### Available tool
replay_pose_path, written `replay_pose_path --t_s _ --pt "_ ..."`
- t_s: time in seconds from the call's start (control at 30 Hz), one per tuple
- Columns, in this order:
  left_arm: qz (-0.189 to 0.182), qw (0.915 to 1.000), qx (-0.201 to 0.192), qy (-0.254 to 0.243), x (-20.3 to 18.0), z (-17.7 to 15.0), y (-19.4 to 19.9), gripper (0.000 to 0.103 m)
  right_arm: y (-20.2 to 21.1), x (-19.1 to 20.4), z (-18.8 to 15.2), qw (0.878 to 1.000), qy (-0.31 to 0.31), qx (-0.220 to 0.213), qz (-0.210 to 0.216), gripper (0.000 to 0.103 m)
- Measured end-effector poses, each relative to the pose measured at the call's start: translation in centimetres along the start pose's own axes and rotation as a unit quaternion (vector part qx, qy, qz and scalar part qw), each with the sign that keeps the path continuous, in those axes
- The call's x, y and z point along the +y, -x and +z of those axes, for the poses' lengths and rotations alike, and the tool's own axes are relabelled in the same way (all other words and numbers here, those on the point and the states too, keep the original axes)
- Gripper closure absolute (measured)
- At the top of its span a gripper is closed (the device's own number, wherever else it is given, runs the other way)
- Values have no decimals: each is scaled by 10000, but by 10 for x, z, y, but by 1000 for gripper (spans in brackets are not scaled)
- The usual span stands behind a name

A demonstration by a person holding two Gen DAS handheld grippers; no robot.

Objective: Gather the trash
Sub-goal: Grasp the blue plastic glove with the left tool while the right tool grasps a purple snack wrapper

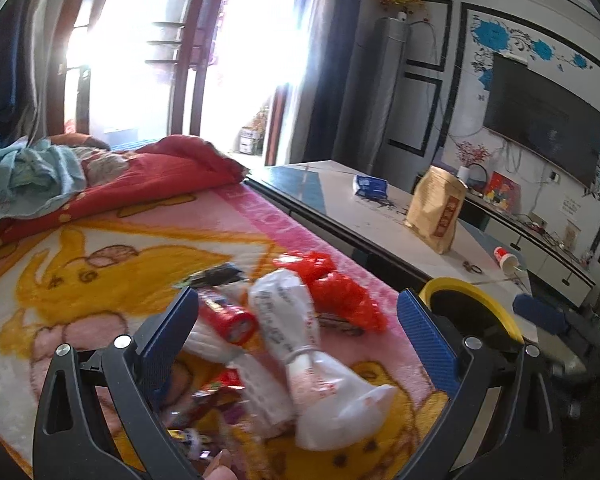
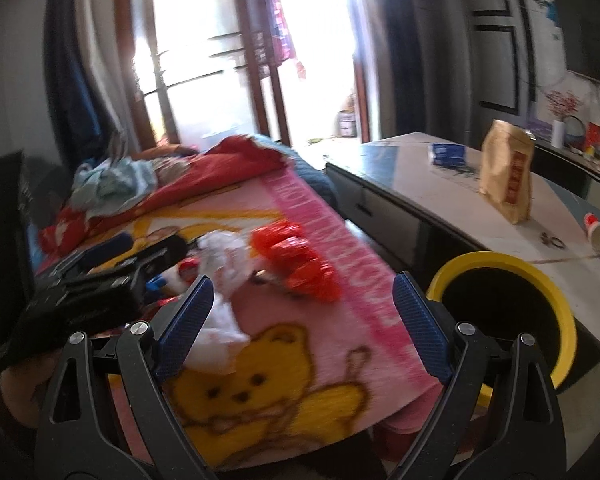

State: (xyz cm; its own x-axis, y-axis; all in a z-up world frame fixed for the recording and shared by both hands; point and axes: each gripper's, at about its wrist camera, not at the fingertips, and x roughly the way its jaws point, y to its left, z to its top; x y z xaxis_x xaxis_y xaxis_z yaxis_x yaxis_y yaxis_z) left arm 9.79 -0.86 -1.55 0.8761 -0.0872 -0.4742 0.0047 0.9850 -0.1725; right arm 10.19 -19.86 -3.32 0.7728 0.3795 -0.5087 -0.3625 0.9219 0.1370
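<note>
A pile of trash lies on the pink cartoon blanket (image 1: pixel 80 280). It holds a white tied plastic bag (image 1: pixel 300 344), a red crumpled plastic bag (image 1: pixel 340 296) and a red-labelled wrapper (image 1: pixel 230 318). My left gripper (image 1: pixel 300 300) hangs over the pile with its jaws wide open; the white bag lies between them, untouched. My right gripper (image 2: pixel 303 284) is open and holds nothing, just short of the red bag (image 2: pixel 296 264) and the white bag (image 2: pixel 224 260). A black bin with a yellow rim (image 2: pixel 500 264) stands to the right, beside the bed.
A low white table (image 1: pixel 380 216) beyond the bed carries a brown paper bag (image 1: pixel 436 212), a blue packet (image 1: pixel 370 186) and a tipped red-and-white cup (image 1: pixel 506 258). Red bedding and blue cloth (image 1: pixel 40 172) are heaped at the far end. The left gripper's black body (image 2: pixel 88 292) fills the right view's left side.
</note>
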Motion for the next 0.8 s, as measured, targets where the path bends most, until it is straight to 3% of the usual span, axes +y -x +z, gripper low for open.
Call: replay_pose_path --t_s 0.53,0.73,0.8 --pt "674 9960 91 575 84 5 13 7 -23 78 -30 9921 775 611 771 21" --pt "768 9932 279 826 112 0 9 7 -34 94 -37 9877 796 893 1003 36" --pt "753 9922 366 919 120 -3 8 7 -37 98 -39 9859 815 975 1091 37"
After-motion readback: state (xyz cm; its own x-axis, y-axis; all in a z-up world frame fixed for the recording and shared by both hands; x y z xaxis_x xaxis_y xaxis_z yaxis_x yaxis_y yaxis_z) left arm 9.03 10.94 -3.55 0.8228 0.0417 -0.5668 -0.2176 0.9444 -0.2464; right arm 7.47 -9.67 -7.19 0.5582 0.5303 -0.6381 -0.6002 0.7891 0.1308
